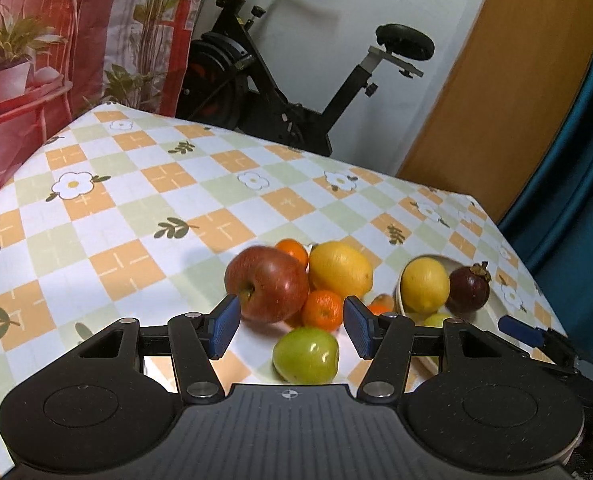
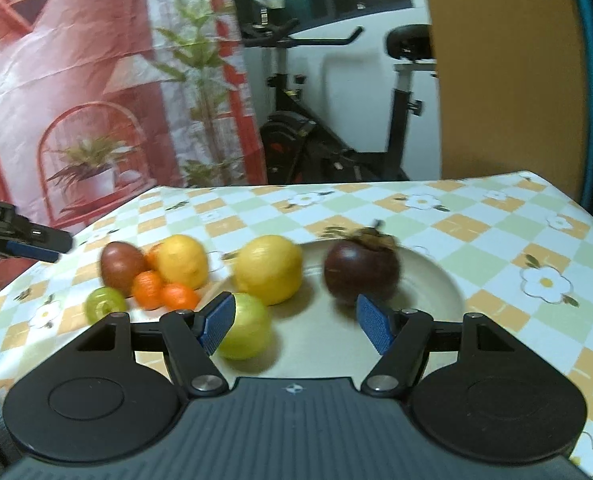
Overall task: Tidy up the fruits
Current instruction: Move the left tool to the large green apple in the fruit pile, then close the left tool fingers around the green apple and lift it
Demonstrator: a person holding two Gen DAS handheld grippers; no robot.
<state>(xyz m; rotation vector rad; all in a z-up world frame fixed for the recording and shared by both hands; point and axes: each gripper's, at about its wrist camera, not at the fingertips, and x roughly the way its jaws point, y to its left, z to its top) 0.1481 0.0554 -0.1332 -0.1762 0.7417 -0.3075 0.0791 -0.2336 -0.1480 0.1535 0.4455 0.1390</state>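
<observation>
A: Table (image 1: 136, 216), checked cloth. Plate (image 2: 436, 280) at its 3 o'clock side, loose fruit heaped just beside it at 9. Reads as sorting: heap to plate.

B: On the plate?

A: Lemon (image 2: 268, 268), mangosteen (image 2: 360, 272), green fruit (image 2: 244, 332). Three in, so partly done, I judge.

B: The heap?

A: Largest first: red apple (image 1: 268, 288), second lemon (image 1: 340, 268), green apple (image 1: 306, 356), then small oranges, the nearest orange (image 1: 323, 310) touching the red apple.

B: Left gripper (image 1: 292, 328)?

A: Jaws about half open, nothing gripped. Green apple sits between them, low at 6 o'clock, clear of both pads. Orange and red apple at 12, just past the tips. Likely lining up a pick.

B: Right gripper (image 2: 296, 328)?

A: Over the plate, jaws a little wider, empty. Green fruit beside its 9 o'clock pad; touching or not, cannot tell. Mangosteen at 1 o'clock.
</observation>
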